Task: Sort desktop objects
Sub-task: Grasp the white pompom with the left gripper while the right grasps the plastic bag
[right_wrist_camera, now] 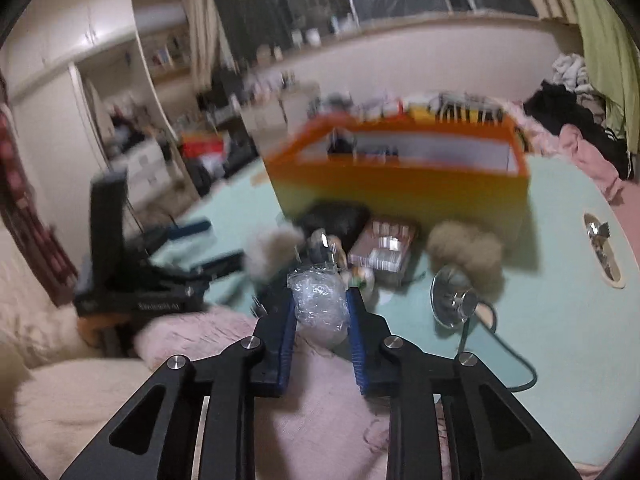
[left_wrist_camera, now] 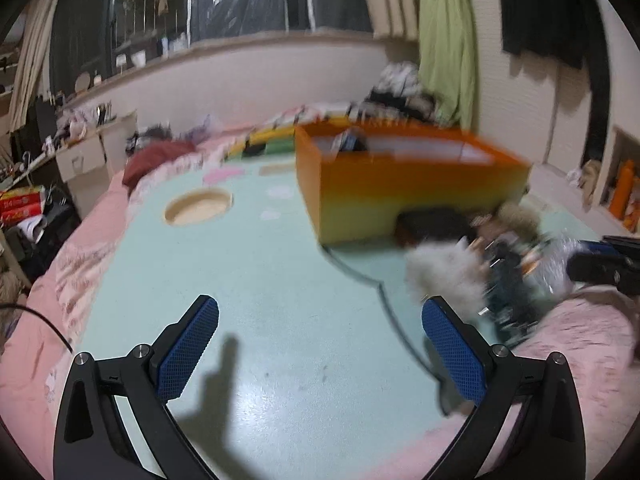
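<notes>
In the right wrist view my right gripper (right_wrist_camera: 322,293) is shut on a crinkly clear plastic packet (right_wrist_camera: 319,306), with both blue pads pressed against its sides. It hovers over the near edge of a heap of small items in front of the orange box (right_wrist_camera: 400,190). In the left wrist view my left gripper (left_wrist_camera: 320,305) stands open with nothing between its fingers, low over the bare mint-green tabletop (left_wrist_camera: 260,280). The orange box (left_wrist_camera: 400,188) lies beyond it to the right, with dark items inside.
The heap holds a white fluffy ball (left_wrist_camera: 444,276), a beige fluffy ball (right_wrist_camera: 464,252), a black lump (right_wrist_camera: 336,216), a clear case (right_wrist_camera: 384,248) and a clear suction cup (right_wrist_camera: 452,300) beside a cable. A round hole (left_wrist_camera: 198,208) is in the tabletop. Pink bedding (left_wrist_camera: 92,260) surrounds the table.
</notes>
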{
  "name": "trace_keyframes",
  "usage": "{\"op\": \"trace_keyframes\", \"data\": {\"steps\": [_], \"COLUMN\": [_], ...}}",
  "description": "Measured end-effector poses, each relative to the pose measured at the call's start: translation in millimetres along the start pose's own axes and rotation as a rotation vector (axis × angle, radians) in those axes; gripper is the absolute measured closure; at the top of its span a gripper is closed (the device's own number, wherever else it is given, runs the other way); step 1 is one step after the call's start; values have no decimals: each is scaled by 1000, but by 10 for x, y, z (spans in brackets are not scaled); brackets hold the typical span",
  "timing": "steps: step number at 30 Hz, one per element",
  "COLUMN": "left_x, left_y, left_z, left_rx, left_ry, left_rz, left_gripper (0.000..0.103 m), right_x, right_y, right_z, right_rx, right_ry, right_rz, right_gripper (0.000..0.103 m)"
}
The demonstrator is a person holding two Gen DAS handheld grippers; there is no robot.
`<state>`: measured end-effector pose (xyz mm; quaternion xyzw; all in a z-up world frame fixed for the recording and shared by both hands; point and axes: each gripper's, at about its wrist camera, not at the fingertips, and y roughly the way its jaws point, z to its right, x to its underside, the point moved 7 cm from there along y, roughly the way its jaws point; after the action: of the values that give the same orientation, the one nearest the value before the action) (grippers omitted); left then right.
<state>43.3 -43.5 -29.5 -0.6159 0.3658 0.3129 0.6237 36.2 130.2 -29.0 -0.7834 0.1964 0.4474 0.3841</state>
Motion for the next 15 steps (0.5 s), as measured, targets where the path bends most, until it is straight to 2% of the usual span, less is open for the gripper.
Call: {"op": "trace_keyframes", "data": {"steps": [1, 3, 6, 8, 9, 10, 11, 12, 13, 15], "left_x": [-53, -139, -247, -271, -261, -228, -177, -151, -115, -127], "left_y": [-72, -109, -2, 144, 220, 292, 358, 388, 406, 342], "left_z": [21, 72, 191, 320, 385, 453, 510, 530, 537, 460], "left_rx": [31, 113, 215, 258, 272, 280, 279, 276, 285, 288], "left_ry": [-8, -43, -83, -71, -59, -47, -29, -19, -23, -53], "left_rz": [19, 7, -56, -108, -137, -167, -201, -221, -239, -211], "left_gripper": [1, 2, 17, 18, 25, 39, 49, 71, 80, 80], "right_x": [-20, -72, -108, -127, -130, -133, -151, -148, -146, -134], "right_y": [-102, -226, -292, -312, -320, -339, -369, -422, -456, -528], "right_z": [19, 66, 197, 285, 303, 313, 352, 389, 422, 520], "right_rx": [-11, -27, -8, 0, 4, 8, 15, 22, 27, 34], "right_ry": [8, 44, 114, 154, 164, 173, 190, 205, 222, 275], "right_rz": [30, 106, 157, 170, 176, 185, 204, 219, 231, 254], "right_gripper": [79, 79, 79, 79, 79, 79, 79, 79, 79, 79]}}
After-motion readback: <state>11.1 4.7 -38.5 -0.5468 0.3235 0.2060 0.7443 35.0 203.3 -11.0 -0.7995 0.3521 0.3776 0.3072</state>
